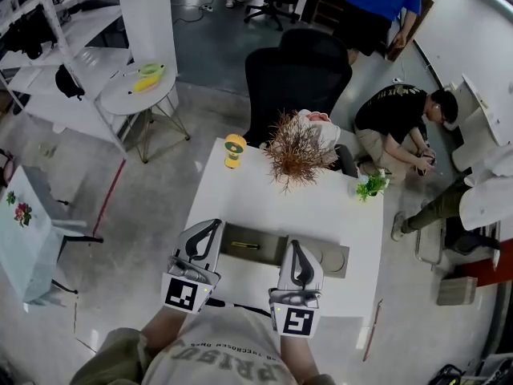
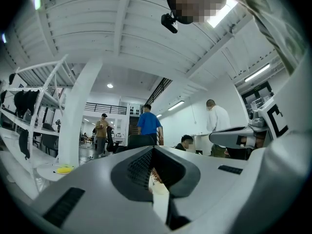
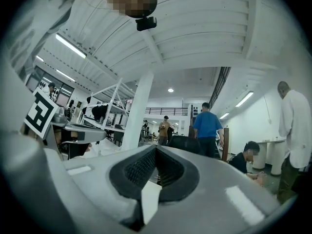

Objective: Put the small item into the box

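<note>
A flat grey-green box point(image 1: 268, 253) lies open on the white table point(image 1: 240, 199), just ahead of both grippers. A small yellow-and-black item point(image 1: 244, 245) lies inside its left part. My left gripper point(image 1: 215, 225) is at the box's left end, shut and empty, with its tips tilted upward. My right gripper point(image 1: 293, 245) is over the box's middle, also shut with nothing in it. In the left gripper view the gripper point(image 2: 152, 148) points up at the room, its jaws pressed together. The right gripper view shows its gripper point(image 3: 156, 148) the same way. Neither view shows the box.
On the far side of the table stand a yellow mini fan point(image 1: 234, 149), a dried brown plant point(image 1: 295, 152) and a small green plant point(image 1: 371, 185). A black office chair point(image 1: 296, 79) is behind the table. A person crouches at the right point(image 1: 397, 123). A round side table point(image 1: 138, 91) stands at the left.
</note>
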Demonstrator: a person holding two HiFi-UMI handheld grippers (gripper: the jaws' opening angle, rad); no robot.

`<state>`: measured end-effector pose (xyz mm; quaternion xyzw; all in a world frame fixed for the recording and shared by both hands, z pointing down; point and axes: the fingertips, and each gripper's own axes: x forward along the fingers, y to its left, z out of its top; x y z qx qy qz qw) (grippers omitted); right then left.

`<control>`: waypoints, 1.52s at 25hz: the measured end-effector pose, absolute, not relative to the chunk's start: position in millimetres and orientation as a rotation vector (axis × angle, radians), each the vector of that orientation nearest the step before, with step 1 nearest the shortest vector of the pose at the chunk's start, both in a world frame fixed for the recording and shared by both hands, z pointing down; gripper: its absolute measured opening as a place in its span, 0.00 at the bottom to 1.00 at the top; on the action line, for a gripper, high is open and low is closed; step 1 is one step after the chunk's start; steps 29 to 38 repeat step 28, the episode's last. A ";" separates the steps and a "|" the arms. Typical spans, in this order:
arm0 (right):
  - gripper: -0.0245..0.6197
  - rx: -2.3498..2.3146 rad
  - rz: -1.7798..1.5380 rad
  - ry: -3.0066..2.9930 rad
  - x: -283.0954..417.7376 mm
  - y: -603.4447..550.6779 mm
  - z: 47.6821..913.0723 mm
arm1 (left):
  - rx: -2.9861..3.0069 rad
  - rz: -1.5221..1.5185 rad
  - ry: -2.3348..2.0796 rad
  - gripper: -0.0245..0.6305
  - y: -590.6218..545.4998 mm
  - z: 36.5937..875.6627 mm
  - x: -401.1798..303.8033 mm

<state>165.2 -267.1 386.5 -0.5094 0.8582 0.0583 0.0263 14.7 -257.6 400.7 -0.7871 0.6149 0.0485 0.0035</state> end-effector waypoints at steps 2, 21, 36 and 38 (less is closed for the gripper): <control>0.04 -1.611 0.211 2.652 166.7 -271.1 388.8 | -2.462 0.157 1.928 0.05 -259.8 400.6 14.1; 0.04 -1.639 0.243 2.666 159.0 -284.5 388.6 | -2.431 0.201 1.957 0.05 -273.9 397.1 8.3; 0.04 -1.626 0.267 2.682 155.5 -284.9 388.3 | -2.424 0.208 1.971 0.05 -274.8 399.1 6.0; 0.04 -1.626 0.267 2.682 155.5 -284.9 388.3 | -2.424 0.208 1.971 0.05 -274.8 399.1 6.0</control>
